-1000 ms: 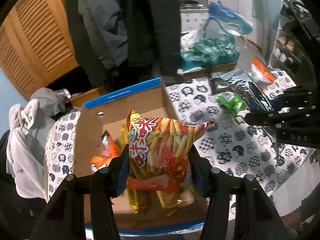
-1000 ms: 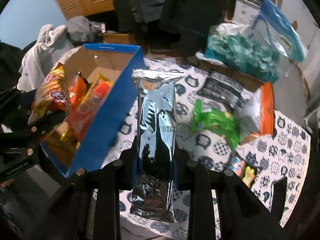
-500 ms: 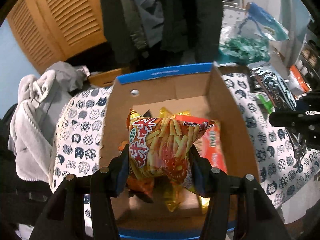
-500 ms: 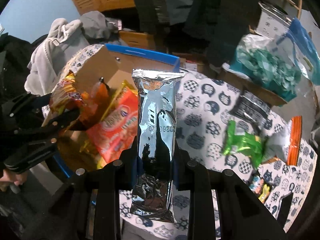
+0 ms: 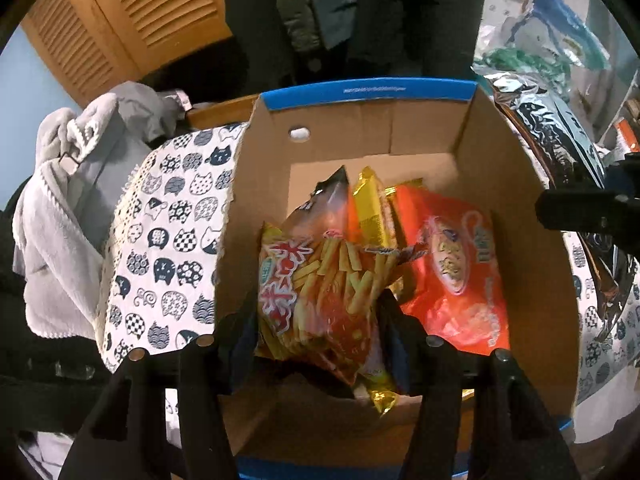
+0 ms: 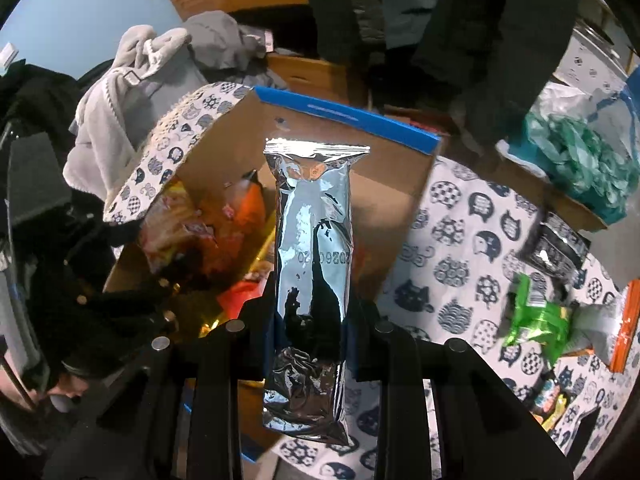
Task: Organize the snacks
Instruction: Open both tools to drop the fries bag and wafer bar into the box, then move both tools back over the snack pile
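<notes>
Left tool (image 5: 316, 316) pinches the fries-print snack bag (image 5: 320, 292) mid-body, inside the cardboard box (image 5: 532, 240). Right tool (image 6: 310, 320) clamps the silver foil pouch (image 6: 314, 248) low, over the box edge. Both look light, crinkly, slippery; grip mid-body, not the seams. Pouch plain, mirror-like.

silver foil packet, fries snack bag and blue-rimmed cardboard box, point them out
silver foil packet (image 6: 314, 256), right wrist view, middle of its shiny front face
red and yellow fries snack bag (image 5: 320, 300), left wrist view, printed front panel
blue-rimmed cardboard box (image 5: 372, 90), left wrist view, blue strip on its far wall
</notes>
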Demonstrator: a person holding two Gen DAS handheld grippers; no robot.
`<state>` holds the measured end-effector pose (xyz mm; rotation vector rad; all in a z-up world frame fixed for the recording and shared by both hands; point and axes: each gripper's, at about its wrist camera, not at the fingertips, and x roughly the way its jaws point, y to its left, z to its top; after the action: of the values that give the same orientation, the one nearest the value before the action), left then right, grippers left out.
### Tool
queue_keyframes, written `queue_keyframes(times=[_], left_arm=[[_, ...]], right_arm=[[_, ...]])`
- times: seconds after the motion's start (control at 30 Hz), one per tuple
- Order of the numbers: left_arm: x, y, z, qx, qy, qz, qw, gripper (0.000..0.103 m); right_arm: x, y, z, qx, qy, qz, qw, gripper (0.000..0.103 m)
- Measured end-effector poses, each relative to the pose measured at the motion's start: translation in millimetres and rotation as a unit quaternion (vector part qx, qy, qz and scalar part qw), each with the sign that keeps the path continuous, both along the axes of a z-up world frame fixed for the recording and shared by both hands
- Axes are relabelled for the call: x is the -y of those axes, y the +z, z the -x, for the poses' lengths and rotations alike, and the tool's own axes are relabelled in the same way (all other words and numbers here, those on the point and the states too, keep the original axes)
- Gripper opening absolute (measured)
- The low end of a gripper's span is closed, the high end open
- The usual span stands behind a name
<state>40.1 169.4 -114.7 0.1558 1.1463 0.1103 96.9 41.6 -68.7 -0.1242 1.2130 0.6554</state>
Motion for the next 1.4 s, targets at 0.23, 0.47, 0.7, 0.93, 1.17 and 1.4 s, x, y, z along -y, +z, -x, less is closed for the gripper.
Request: queue_keyframes(times=[0.23, 0.47, 0.7, 0.93, 1.17, 1.4], left_arm=[[-3, 13, 4, 0.016, -0.003, -0.002, 0.9999, 0.075], [-1, 23, 8, 0.031, -0.012, 0.002, 0.9995, 0.076], [8, 26, 9, 0.032, -0.02, 0.008, 0.9993, 0.076], [30, 29, 11, 0.031, -0.043, 0.013, 0.9985, 0.077], [64, 32, 13, 0.028, -0.081, 0.015, 0.9962, 0.077], [96, 35, 12, 0.021, -0.108, 0.019, 0.9937, 0.077]], right_arm=[[-15, -7, -4, -0.01, 0.008, 0.002, 1.0, 0.025], [-20, -14, -4, -0.015, 0.015, 0.009, 1.0, 0.029], [-9, -5, -2, -0.001, 0.007, 0.003, 1.0, 0.046], [16, -2, 6, 0.019, 0.0, 0.024, 1.0, 0.062], [55, -4, 16, 0.028, -0.014, 0.046, 0.998, 0.07], [101, -10, 23, 0.026, -0.036, 0.057, 0.997, 0.071]])
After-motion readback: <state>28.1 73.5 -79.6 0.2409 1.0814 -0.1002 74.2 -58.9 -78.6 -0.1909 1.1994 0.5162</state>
